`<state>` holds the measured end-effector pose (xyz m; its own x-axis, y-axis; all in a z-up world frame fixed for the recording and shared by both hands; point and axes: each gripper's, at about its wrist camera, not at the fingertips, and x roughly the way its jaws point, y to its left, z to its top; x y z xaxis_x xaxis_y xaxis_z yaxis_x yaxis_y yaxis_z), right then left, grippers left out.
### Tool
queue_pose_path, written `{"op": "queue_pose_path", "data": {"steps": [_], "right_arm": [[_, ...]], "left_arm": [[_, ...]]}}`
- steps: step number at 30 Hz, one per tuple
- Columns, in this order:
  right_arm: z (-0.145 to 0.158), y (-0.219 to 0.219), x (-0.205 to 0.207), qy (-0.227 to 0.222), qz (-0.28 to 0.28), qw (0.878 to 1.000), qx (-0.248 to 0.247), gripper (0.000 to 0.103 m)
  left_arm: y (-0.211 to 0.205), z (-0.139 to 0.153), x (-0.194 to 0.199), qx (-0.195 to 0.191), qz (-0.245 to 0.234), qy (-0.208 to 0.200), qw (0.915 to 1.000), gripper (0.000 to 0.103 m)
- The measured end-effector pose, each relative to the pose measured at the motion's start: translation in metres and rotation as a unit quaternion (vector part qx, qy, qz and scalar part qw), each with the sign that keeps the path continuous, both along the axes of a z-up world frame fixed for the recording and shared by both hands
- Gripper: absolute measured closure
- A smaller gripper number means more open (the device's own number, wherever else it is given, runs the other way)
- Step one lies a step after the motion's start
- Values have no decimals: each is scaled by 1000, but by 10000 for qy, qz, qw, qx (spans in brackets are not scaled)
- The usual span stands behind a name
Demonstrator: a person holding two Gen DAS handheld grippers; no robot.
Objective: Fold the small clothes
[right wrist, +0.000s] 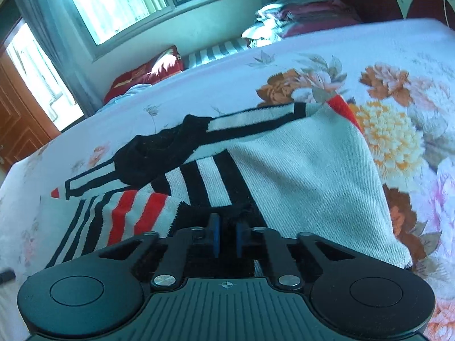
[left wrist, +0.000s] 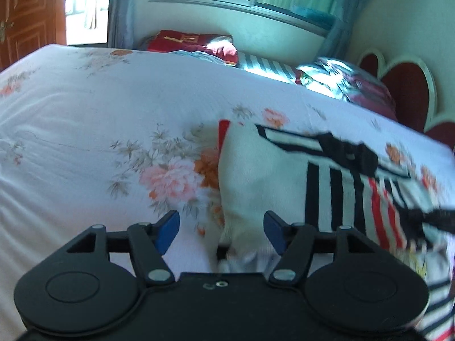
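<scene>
Lying on the floral bed sheet (left wrist: 85, 119), the small knitted sweater (right wrist: 307, 176) is only partly folded. It is white with black and red stripes, and in the right wrist view one white panel is turned over the striped body, with a black-edged band and a dark collar-like part bunched across the far edge. A striped sleeve or side section still sticks out toward the left of that view, so the bundle looks uneven, not squared off.

The right hand-held gripper (right wrist: 227, 238) has its blue pads drawn close together on the black hem of the sweater nearest the camera; a narrow gap shows between them, with dark knit seeming to sit in it, so I judge it to be pinching that edge. The left hand-held gripper (left wrist: 221, 230) has its fingers spread wide apart and holds nothing; the white edge of the sweater lies between and just beyond its fingers, though the blur makes contact hard to judge.

As a judgement, the fold is somewhere in the middle: a first turn-over appears made, while the loose striped part and the bunched dark band remain to be brought in and flattened. Pillows (left wrist: 196, 45) and bedding sit along the far side of the bed by the window (right wrist: 119, 2), well apart from the work.
</scene>
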<state>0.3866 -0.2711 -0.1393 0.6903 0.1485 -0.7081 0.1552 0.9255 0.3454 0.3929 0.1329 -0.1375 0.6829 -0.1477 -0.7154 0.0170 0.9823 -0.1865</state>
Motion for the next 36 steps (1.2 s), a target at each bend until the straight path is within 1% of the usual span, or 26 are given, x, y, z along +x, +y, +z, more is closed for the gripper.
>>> {"op": "queue_pose_path", "data": {"steps": [2,4,5,6,8,11,13,15,16,17,18,19,20,21,23,25,26,27,28,30,31,33,34,36], "right_arm": [[6,6,-3,-198,49,9995,-234,96],[11,12,-5,-394,87,9973,-611,96],[10,13,-5,-387,67,9962,-782,96],[6,13,-2,-296,66,9959,-851,96],[-3,11,2,-80,95,9971,-748,96],[-2,7,-1,-124,33,9976,-675,95],[-1,4,0,-127,33,9981,-594,95],[-4,4,6,10,148,9985,-526,95],[-6,4,7,45,150,9989,-438,95],[-7,2,7,39,120,9993,-350,95],[-7,1,7,33,88,9995,-285,96],[-7,1,7,13,71,9996,-278,96],[-5,2,6,-36,67,9994,-332,96],[-2,4,5,-119,66,9991,-410,97],[5,7,2,-351,27,9969,-710,98],[5,9,2,-447,-13,9939,-1009,98],[-2,8,5,-291,-16,9939,-1068,98],[-9,7,8,-148,-14,9946,-1026,99],[-14,6,8,-133,1,9946,-1034,99],[-12,8,8,-146,57,9939,-1096,98],[-10,5,8,-172,18,9947,-1013,98],[-4,-1,4,-295,-142,9953,-906,98],[0,-4,2,-370,-186,9953,-874,98],[7,-4,0,-471,-193,9954,-816,98]], "left_arm": [[-3,-5,25,-109,34,52,9999,41],[-8,-12,49,-199,34,103,9997,44],[-11,-16,59,-237,45,137,9996,44],[-13,-20,69,-302,28,178,9994,44],[-16,-28,84,-359,55,275,9990,45],[-17,-39,99,-446,99,359,9983,45],[-13,-44,106,-601,156,347,9975,45],[-12,-47,112,-692,162,307,9970,47],[-12,-48,116,-730,148,283,9968,51],[-11,-49,119,-795,128,261,9964,61],[-11,-49,121,-828,138,237,9962,65],[-10,-49,123,-823,167,202,9963,74],[-10,-49,124,-821,203,162,9963,81],[-8,-49,126,-839,237,125,9961,83],[-8,-47,128,-760,303,-4,9966,90],[-9,-49,129,-625,383,-92,9973,91],[-9,-51,131,-579,417,-86,9974,91],[-10,-53,132,-524,441,-110,9976,91],[-11,-54,132,-468,456,-145,9978,90],[-13,-55,134,-396,483,-166,9979,90],[-13,-53,135,-361,484,-142,9981,89],[-14,-48,135,-249,490,-106,9984,83],[-15,-45,135,-178,501,-98,9985,77],[-16,-40,132,-22,493,-28,9988,74]]}}
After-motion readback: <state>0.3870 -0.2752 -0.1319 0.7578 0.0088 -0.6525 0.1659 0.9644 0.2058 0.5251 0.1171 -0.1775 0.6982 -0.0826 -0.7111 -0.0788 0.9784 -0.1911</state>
